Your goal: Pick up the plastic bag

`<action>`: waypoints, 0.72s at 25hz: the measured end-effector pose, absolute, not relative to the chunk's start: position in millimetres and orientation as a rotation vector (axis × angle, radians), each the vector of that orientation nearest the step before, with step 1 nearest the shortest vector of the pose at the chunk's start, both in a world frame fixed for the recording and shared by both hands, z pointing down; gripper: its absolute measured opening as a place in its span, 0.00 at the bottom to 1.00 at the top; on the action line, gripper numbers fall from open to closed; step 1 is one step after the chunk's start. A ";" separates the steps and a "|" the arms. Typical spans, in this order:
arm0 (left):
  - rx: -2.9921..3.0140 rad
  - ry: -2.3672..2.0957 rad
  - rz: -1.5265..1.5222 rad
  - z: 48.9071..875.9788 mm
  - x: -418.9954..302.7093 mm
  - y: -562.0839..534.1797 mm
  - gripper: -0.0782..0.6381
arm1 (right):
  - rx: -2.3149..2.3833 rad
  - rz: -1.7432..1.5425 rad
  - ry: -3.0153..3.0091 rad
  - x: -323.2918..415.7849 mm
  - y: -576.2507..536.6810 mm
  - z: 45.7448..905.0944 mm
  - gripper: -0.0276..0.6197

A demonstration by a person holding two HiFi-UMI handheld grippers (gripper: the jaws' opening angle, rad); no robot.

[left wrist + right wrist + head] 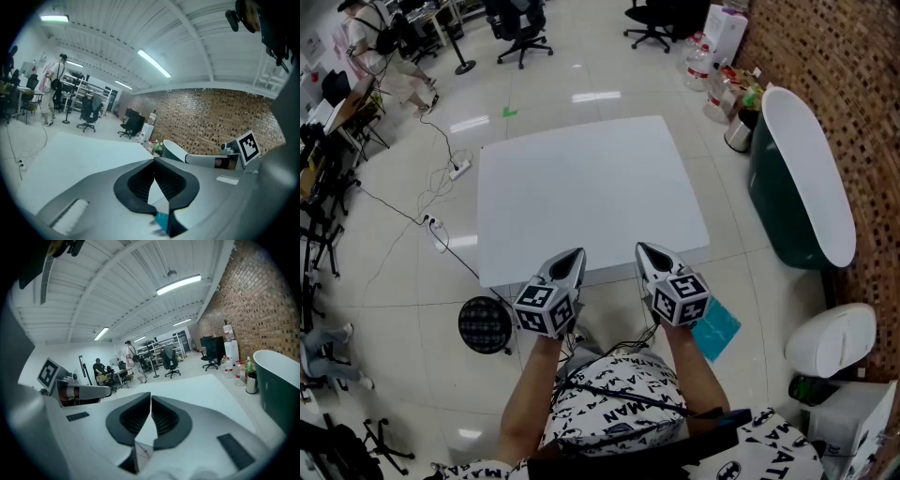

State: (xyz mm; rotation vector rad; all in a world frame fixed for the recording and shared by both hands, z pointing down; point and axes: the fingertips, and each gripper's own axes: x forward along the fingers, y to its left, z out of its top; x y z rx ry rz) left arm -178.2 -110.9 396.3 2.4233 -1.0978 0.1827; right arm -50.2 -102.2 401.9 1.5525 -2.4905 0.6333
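Both grippers hover side by side over the near edge of a bare white table (591, 183). My left gripper (573, 255) is shut, its dark pads meeting at the tips with nothing between them; the left gripper view shows the left gripper (153, 161) the same way. My right gripper (644, 249) is shut and empty too, which the right gripper (150, 397) confirms in its own view. A flat teal plastic piece (714, 325), possibly the bag, lies on the floor below the table's near right corner, just right of my right hand. No bag shows on the tabletop.
A dark green tub with a white rim (811, 178) stands right of the table by the brick wall. A white bin (830, 339) sits at the near right, a black round object (485, 324) at the near left. Cables (441, 202), office chairs (520, 33) and bottles (712, 66) lie beyond.
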 end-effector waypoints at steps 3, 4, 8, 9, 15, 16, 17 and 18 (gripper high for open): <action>2.443 -1.064 0.188 396.0 -165.7 -117.5 0.11 | 1.616 0.602 -2.495 -39.8 -108.8 396.0 0.07; 2.450 -1.051 0.192 396.5 -161.6 -119.7 0.11 | 1.632 0.595 -2.492 -36.6 -111.2 395.4 0.08; 2.463 -0.971 0.259 408.7 -145.1 -113.0 0.11 | 1.709 0.646 -2.439 -22.8 -103.5 407.2 0.22; 2.467 -0.942 0.283 413.3 -137.7 -110.1 0.11 | 1.734 0.674 -2.417 -15.9 -99.6 413.1 0.33; 2.491 -0.731 0.417 447.3 -72.4 -90.7 0.11 | 1.904 0.813 -2.207 48.9 -70.1 465.9 0.52; 2.493 -0.683 0.450 455.2 -59.5 -83.1 0.11 | 1.937 0.850 -2.164 61.1 -60.0 477.2 0.53; 2.491 -0.634 0.484 464.7 -46.7 -74.4 0.11 | 1.964 0.887 -2.119 73.4 -48.8 489.7 0.59; 2.487 -0.589 0.512 475.2 -33.7 -66.5 0.11 | 1.984 0.915 -2.074 86.2 -38.8 503.3 0.61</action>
